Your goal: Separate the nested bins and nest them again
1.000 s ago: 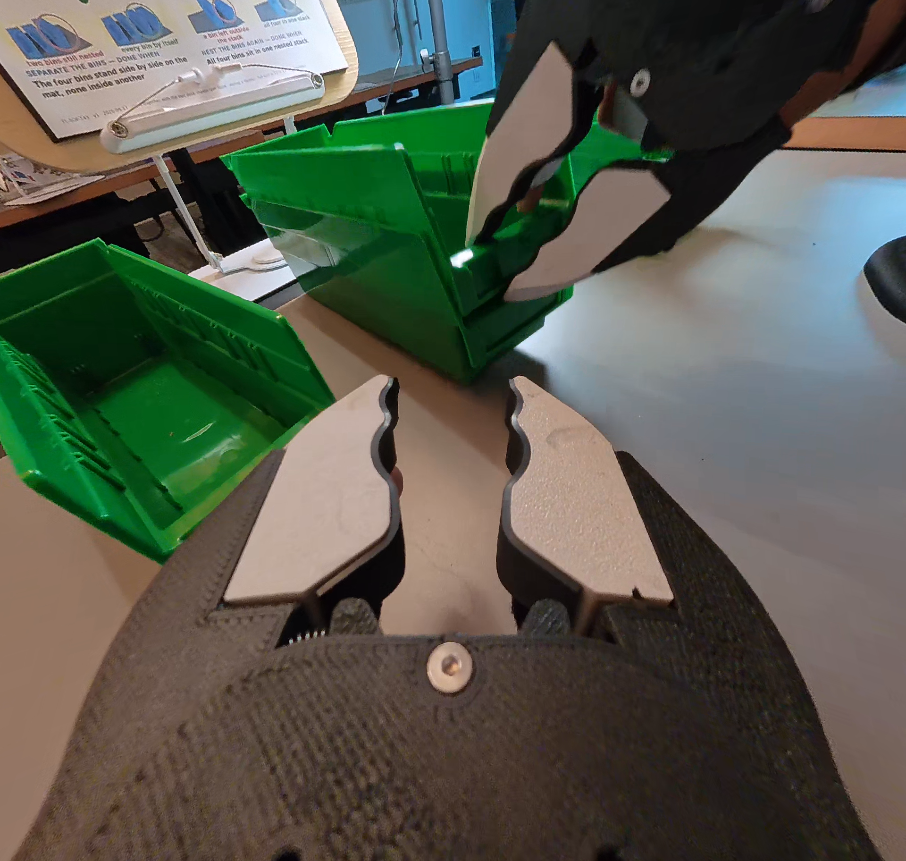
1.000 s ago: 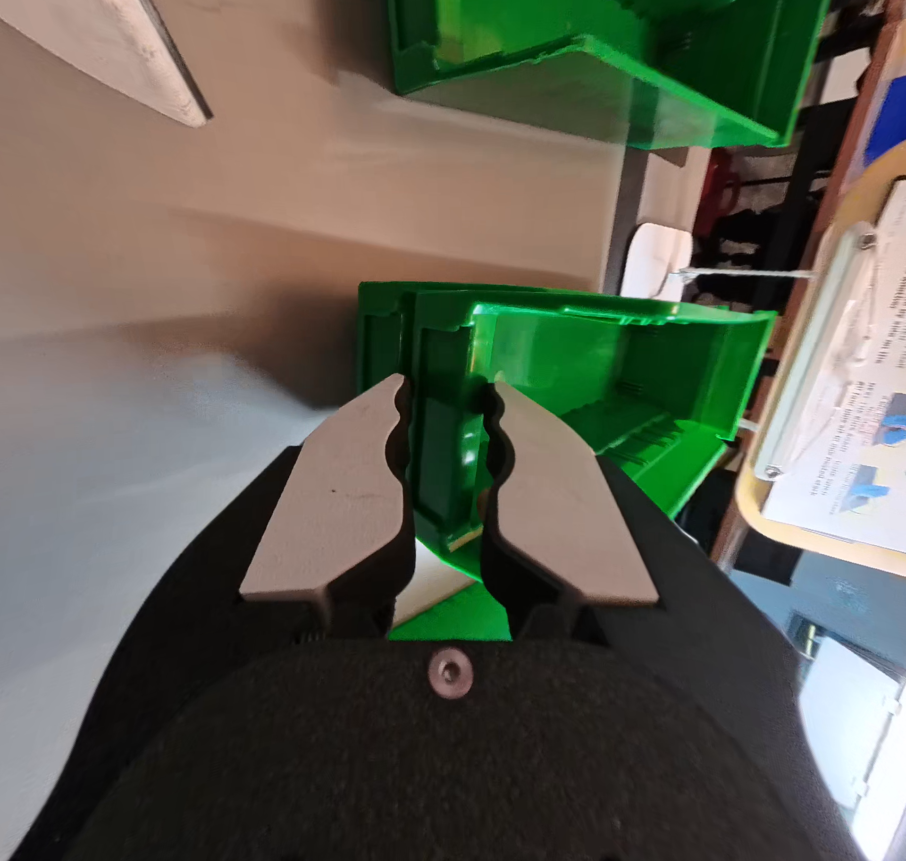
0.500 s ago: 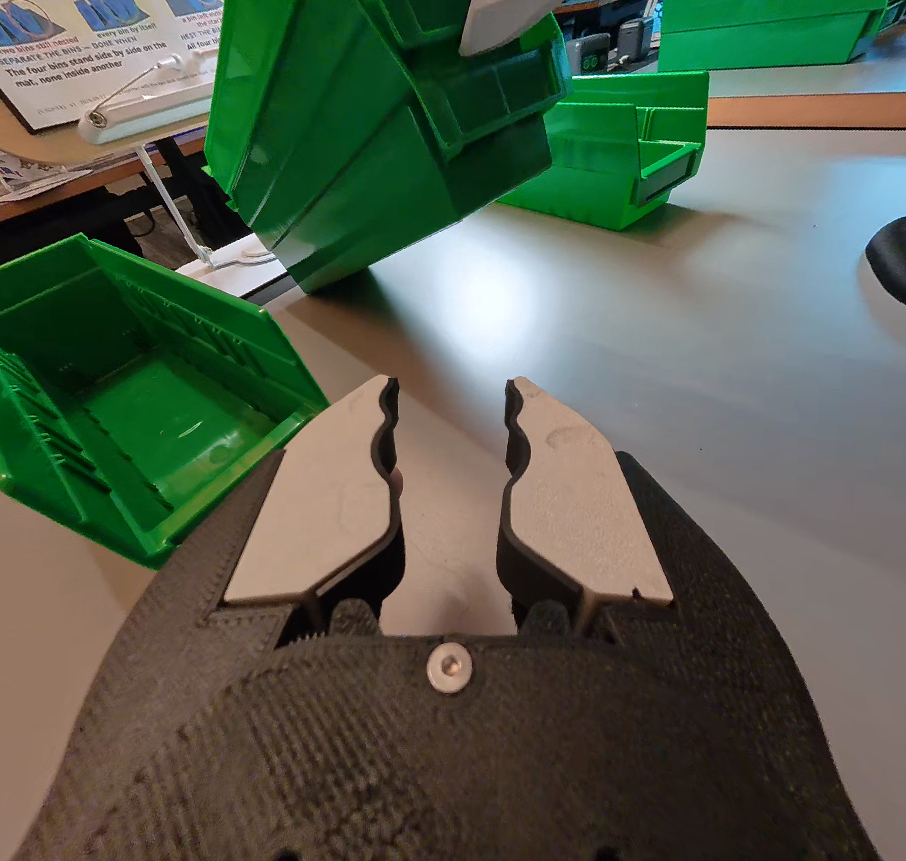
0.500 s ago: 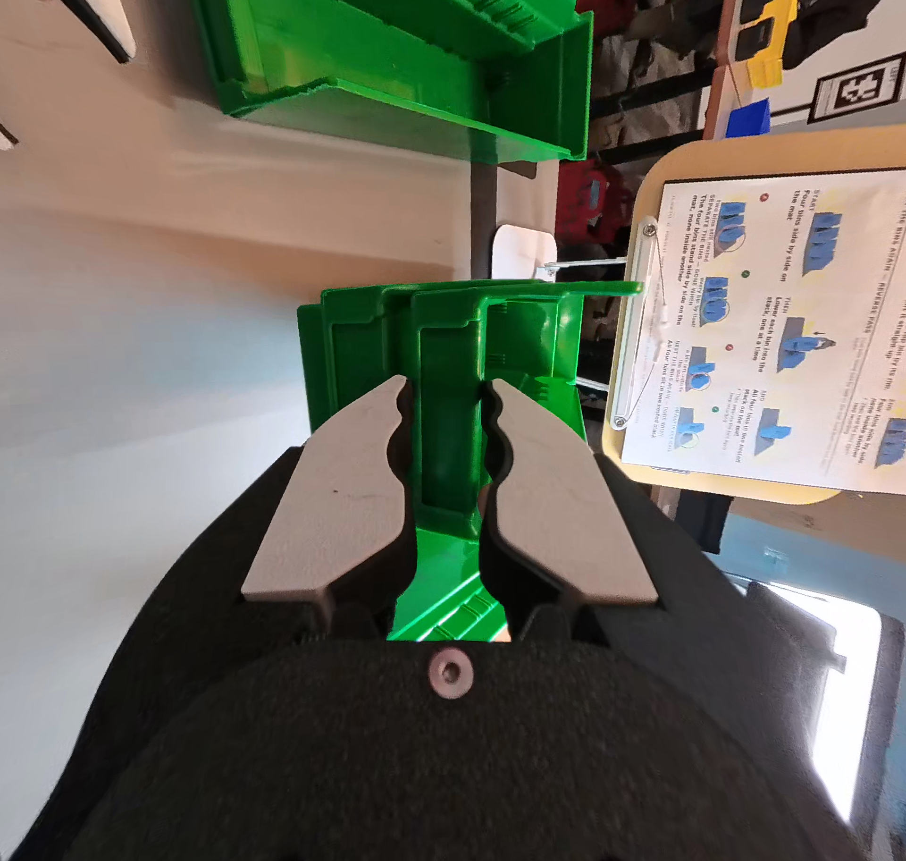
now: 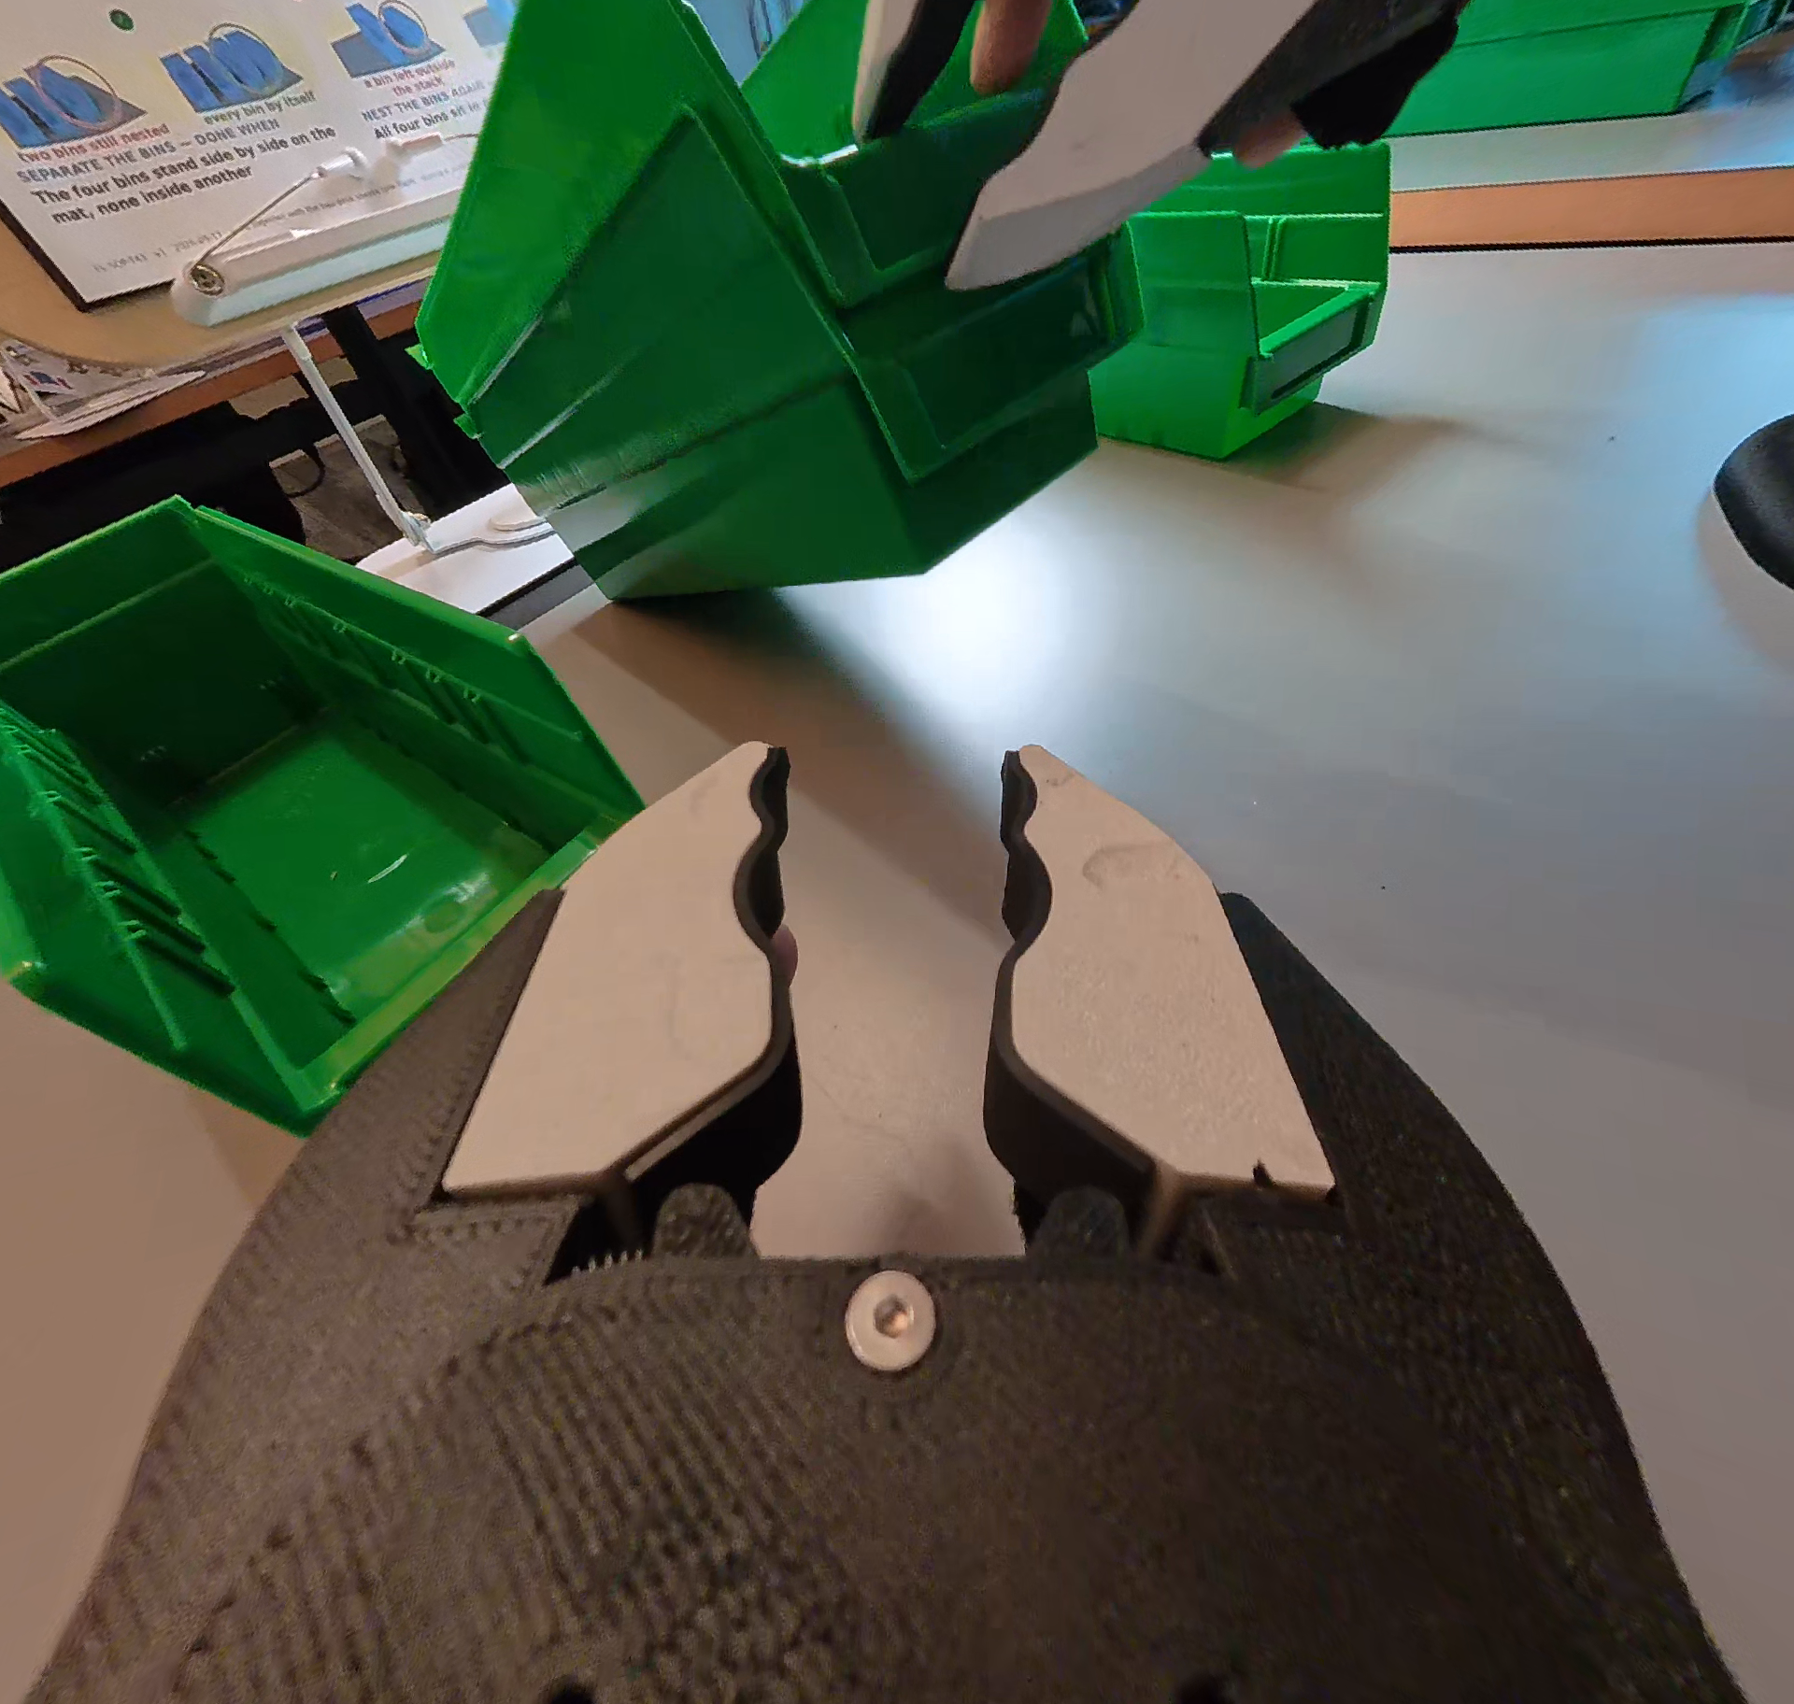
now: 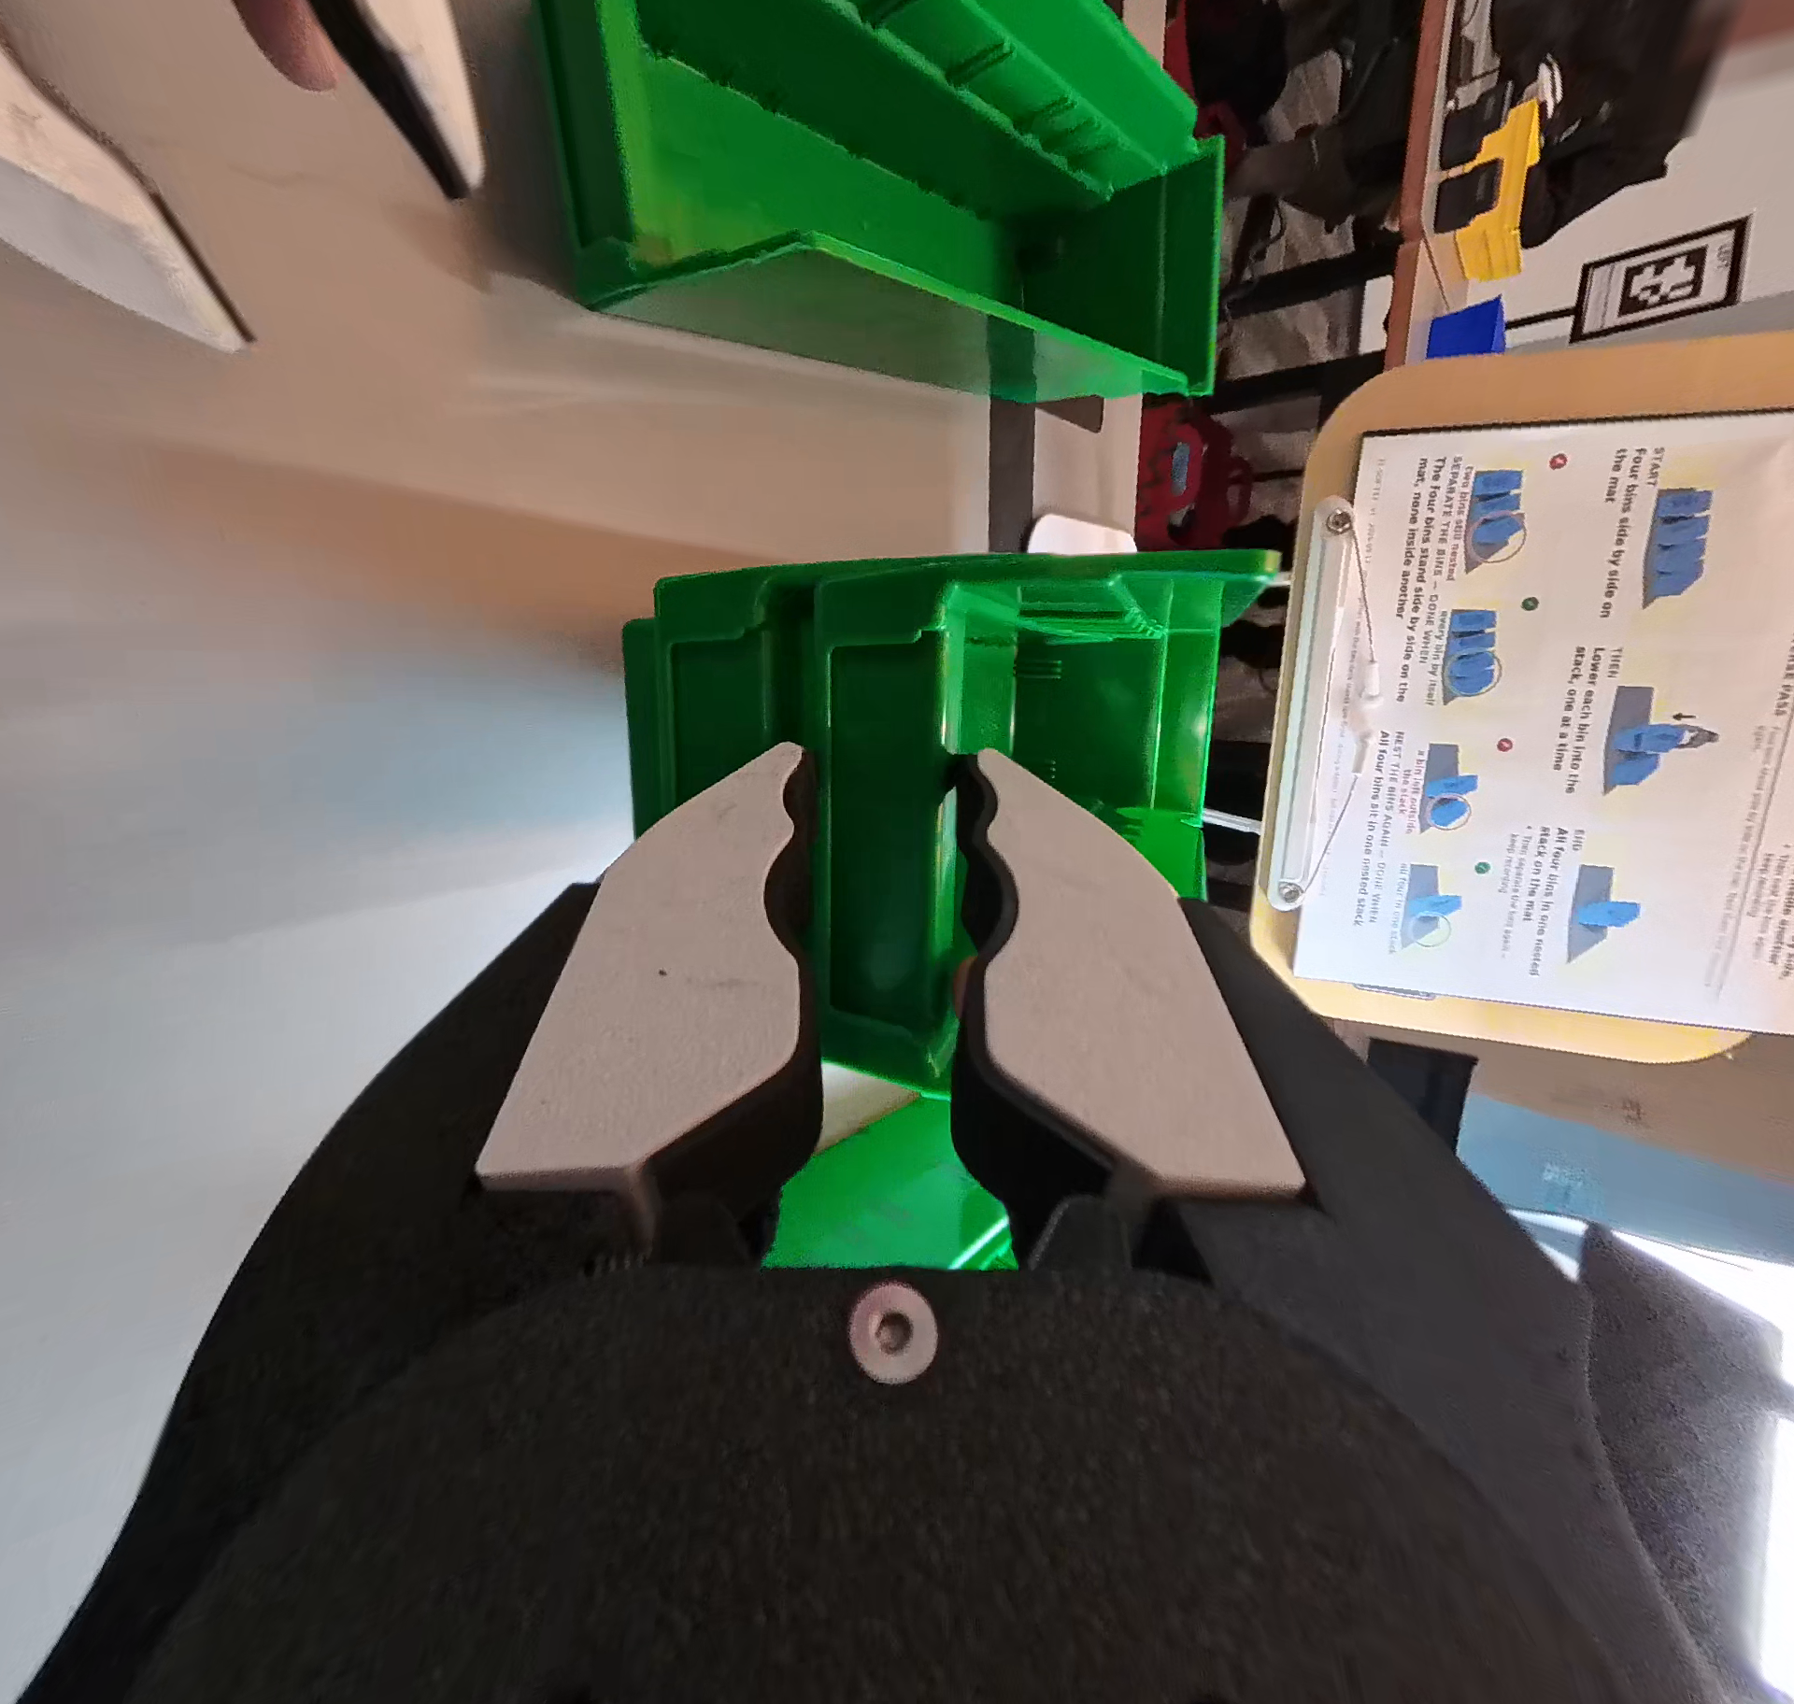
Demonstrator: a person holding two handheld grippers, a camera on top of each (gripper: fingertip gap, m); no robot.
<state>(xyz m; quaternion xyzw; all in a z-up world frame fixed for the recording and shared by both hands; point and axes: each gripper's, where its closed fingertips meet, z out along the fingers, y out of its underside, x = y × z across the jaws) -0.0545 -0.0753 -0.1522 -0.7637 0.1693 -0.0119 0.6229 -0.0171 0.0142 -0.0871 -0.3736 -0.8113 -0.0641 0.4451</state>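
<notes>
Left wrist view: the left gripper [image 5: 888,774] gapes wide, holding nothing, above the grey desk [image 5: 1359,735]. One green plastic bin [image 5: 252,813] sits at the desk's left edge.

Right wrist view: the right gripper [image 6: 881,769] pinches the front lip of the stack of nested green plastic bins [image 6: 932,687], lifted and tilted. Separating goes on; next, I think, the left gripper must grab the outer bin.

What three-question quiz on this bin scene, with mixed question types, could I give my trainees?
1. True or false: the left gripper is open and holds nothing.
2. What does the right gripper grip? A) clipboard B) nested green bins C) nothing
3. Fill in: the single green bin by the left gripper rests on the ___.

Key: 1 true; 2 B; 3 table.
</notes>
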